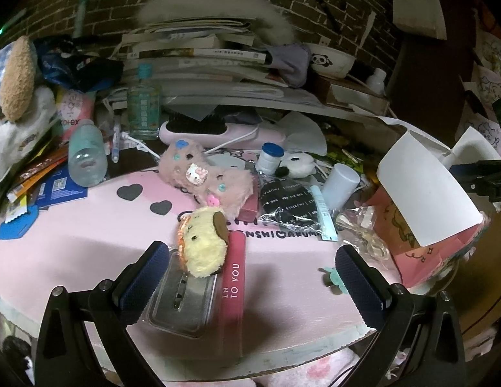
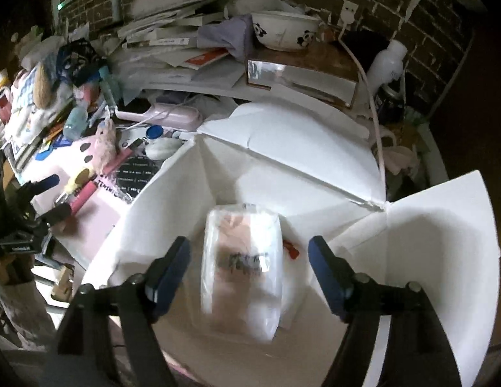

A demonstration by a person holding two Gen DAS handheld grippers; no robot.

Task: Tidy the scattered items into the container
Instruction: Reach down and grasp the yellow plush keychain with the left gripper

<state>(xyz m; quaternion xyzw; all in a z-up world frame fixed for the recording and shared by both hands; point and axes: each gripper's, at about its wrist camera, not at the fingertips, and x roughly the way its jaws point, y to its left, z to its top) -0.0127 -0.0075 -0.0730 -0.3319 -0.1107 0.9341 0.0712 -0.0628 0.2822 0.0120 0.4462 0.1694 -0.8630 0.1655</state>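
Observation:
My left gripper (image 1: 252,251) is open low over the pink mat (image 1: 73,251). Between its fingers lie a yellow plush dog (image 1: 203,245), a clear plastic case (image 1: 182,296) under it, and a pink "TO YOU" box (image 1: 232,290). None of them is gripped. The container is a white box with pink outer walls (image 1: 424,193), standing to the right. My right gripper (image 2: 250,245) is open above the box's white inside (image 2: 412,242). A blurred clear packet (image 2: 240,267) sits inside the box between its fingers, untouched by either finger. The left gripper (image 2: 53,196) shows at the far left.
Clutter covers the desk: a furry pink pouch (image 1: 205,177), a black packet (image 1: 289,203), a water bottle (image 1: 86,154), a pink hairbrush (image 1: 218,129), a white cup (image 1: 341,187), a teal clip (image 1: 331,277). Stacked books (image 1: 192,51) and a panda bowl (image 1: 331,59) stand behind.

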